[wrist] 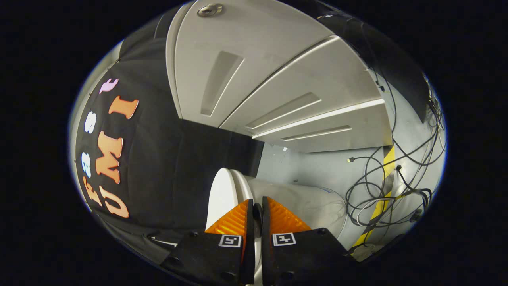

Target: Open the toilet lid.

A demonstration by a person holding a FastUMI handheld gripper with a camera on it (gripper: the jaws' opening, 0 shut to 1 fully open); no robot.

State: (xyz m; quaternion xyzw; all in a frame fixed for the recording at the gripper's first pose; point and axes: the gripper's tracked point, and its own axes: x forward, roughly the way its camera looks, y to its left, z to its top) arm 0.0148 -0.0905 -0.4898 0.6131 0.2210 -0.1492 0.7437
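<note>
Jaws nearly closed, pinching the raised toilet lid's edge; gripper rolled sideways, facing the grey cabinet.

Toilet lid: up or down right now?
Cannot tell. The toilet lid edge sits between the nearly closed fingers of the gripper, beside the bowl.

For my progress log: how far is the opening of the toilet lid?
Done: the gripper is at the toilet lid, fingers nearly together on its edge. In hand: the grasp; whether they press, I cannot tell. Left: lifting; lid seems close to the bowl.
</note>
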